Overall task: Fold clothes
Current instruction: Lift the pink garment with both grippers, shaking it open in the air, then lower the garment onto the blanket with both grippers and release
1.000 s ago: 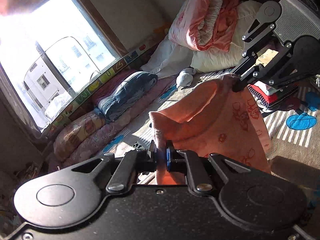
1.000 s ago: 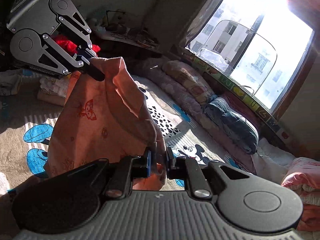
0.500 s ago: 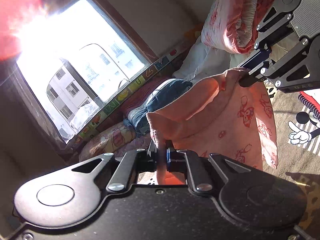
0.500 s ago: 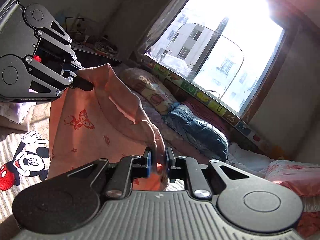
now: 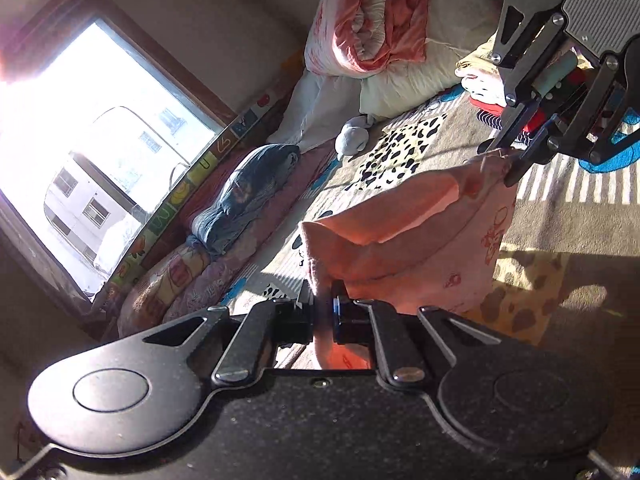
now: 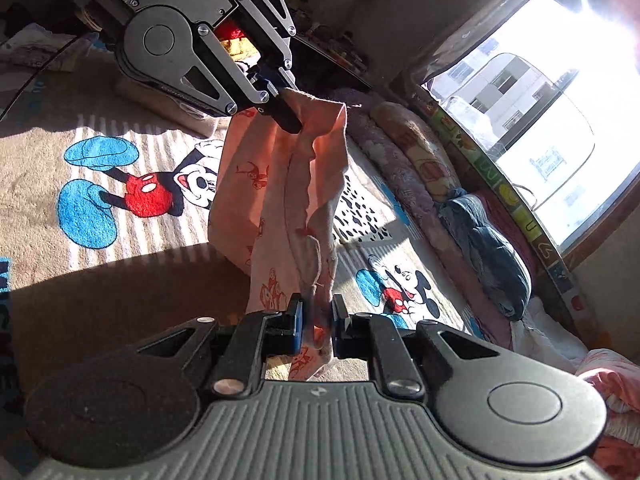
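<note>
Your left gripper [image 5: 323,312]: jaws pinching one corner of the pink garment [image 5: 400,240], fabric bunched between the pads and a fold hanging below them. Your right gripper [image 6: 316,320]: jaws pinching the opposite corner of the same garment [image 6: 280,200], with a thin seam edge and a loose thread draped over the pads. Garment: pale pink cloth with small red cartoon prints, held off the floor and slung slack between your two grippers; in the left wrist view your right gripper [image 5: 508,160] shows at its far top corner, and in the right wrist view your left gripper [image 6: 288,108] shows likewise; the lower hem hangs close to the rug, contact not discernible. Rug [image 6: 132,184]: directly under the garment, grey-beige, striped, with cartoon mouse figures and a black-spotted panel, part sunlit and part in shadow. Blue bundle [image 5: 244,196]: folded denim-coloured cloth beyond the garment, lying on a row of patterned floor cushions [image 5: 168,280] along the wall. Window [image 5: 100,136]: above the cushions, very bright, buildings outside. Rolled pink-and-white quilt [image 5: 368,16]: on a white pillow, at the far end of the cushion row from the garment. Stack of folded clothes [image 5: 484,84]: on the rug behind your right gripper, beside the pillow.
</note>
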The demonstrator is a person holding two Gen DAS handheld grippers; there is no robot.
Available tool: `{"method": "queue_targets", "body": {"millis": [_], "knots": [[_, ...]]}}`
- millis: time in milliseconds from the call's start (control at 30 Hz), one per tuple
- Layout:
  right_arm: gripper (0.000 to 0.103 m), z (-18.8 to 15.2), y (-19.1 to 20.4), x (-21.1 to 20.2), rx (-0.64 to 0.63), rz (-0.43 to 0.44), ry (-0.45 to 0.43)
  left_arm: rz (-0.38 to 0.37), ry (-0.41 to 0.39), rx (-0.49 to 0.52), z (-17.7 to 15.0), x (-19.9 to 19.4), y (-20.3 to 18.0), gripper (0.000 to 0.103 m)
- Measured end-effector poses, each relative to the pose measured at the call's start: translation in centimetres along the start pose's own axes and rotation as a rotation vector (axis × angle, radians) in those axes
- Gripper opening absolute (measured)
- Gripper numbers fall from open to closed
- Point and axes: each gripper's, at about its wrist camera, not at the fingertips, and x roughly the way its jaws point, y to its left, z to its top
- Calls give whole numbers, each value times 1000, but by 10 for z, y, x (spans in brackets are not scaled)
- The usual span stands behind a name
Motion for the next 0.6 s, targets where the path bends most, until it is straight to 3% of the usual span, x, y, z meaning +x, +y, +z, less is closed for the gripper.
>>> {"method": "queue_targets", "body": {"millis": [200,333,600], "knots": [[14,-21,73,-24,-114,59,46,-76,35,85,-40,-33,-66,7],[4,-36,117,-33,-152,104,79,-101,54,160,-64,-54,-101,7],[5,-50,177,-36,-165,91,119,-94,80,306,-96,-84,-162,5]]}}
